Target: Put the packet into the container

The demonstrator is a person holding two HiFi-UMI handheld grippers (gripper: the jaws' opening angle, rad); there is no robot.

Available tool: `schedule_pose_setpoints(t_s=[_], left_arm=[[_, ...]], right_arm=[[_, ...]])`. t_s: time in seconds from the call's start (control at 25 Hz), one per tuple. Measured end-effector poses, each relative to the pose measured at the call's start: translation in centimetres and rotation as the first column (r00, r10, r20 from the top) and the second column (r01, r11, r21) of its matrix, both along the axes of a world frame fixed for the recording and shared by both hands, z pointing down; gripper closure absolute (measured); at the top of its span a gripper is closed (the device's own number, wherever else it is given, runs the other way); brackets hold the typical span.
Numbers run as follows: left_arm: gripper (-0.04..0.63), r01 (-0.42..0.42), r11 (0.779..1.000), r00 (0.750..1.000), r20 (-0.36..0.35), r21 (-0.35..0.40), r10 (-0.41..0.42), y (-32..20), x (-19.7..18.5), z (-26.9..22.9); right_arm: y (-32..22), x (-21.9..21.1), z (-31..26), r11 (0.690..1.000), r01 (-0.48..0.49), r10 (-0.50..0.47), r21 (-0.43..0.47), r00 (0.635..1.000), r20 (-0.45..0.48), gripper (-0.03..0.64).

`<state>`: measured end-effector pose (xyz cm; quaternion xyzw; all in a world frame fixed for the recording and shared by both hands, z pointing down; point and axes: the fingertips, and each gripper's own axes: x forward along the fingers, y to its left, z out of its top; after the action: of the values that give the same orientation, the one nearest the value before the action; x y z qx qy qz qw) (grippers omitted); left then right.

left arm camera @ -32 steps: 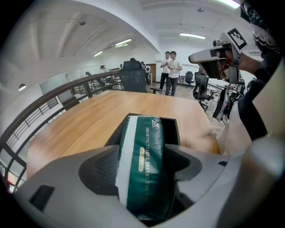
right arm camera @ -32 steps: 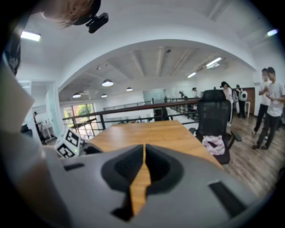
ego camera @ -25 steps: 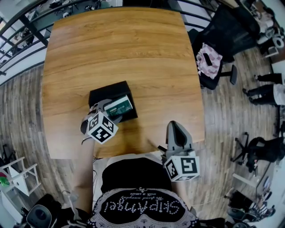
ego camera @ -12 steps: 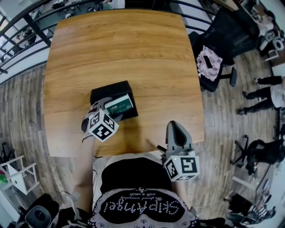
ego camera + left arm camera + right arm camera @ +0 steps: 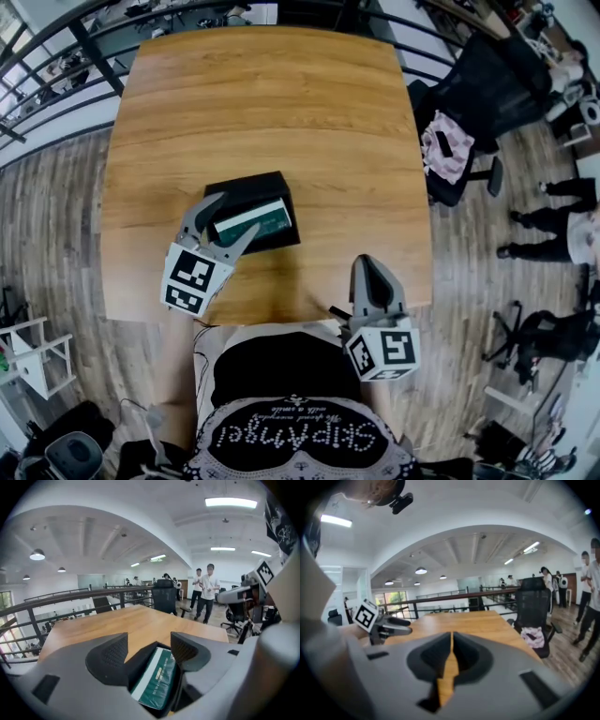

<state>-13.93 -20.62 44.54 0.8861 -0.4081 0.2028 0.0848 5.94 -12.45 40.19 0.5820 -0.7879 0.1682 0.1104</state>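
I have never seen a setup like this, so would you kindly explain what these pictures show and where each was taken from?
There is no robot: a person holds a two-jaw gripper in each hand. The top-down picture comes from a camera on the person's head; the other two come from cameras riding on the grippers, looking along their jaws. On the wooden table stands a black container, and a green packet lies inside it. The left gripper hovers at the container, its jaws wide apart and closing; the packet shows through the gap, but nothing is gripped. The right gripper is held at the table's near edge, jaws shut on nothing. The marker cubes are parts of the grippers.
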Motion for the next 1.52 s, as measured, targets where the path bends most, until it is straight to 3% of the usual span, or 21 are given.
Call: schedule_pose_setpoints(t_s=[0.2,0.48,0.8,0.96,1.28,1.52], left_arm=[[0.4,0.145,0.982,0.979,-0.158,0.12,-0.125,0.6,-2.4,-6.0],[0.536,0.322,0.922,0.927,-0.27,0.216,-0.26,3.4,-5.6,-11.6],[0.568,0.507,0.822,0.849,-0.313,0.259,-0.425,8.3,-10.8,-14.0],[0.568,0.585,0.778,0.799,-0.326,0.229,-0.505,10.9,-12.7,-13.2],[0.568,0.637,0.765,0.743,-0.345,0.1,-0.574,14.6,-13.2,-9.6],[0.568,0.629,0.774,0.747,-0.33,0.068,-0.578,15.4,-12.9,-8.3]], right_arm=[[-0.1,-0.7,-0.2,1.0,0.019,-0.019,0.019,1.0,0.001,0.579],[-0.6,-1.2,-1.4,0.997,0.044,-0.045,0.066,0.999,0.004,0.579],[-1.1,-1.4,-3.2,0.992,0.063,-0.064,0.105,0.998,0.001,0.579],[-1.0,-1.7,-3.4,0.991,0.08,-0.08,0.107,0.997,-0.005,0.578],[-0.2,-3.1,-2.6,0.99,0.105,-0.105,0.093,0.994,-0.006,0.579],[1.0,-4.6,-1.7,0.988,0.136,-0.136,0.068,0.991,0.002,0.579]])
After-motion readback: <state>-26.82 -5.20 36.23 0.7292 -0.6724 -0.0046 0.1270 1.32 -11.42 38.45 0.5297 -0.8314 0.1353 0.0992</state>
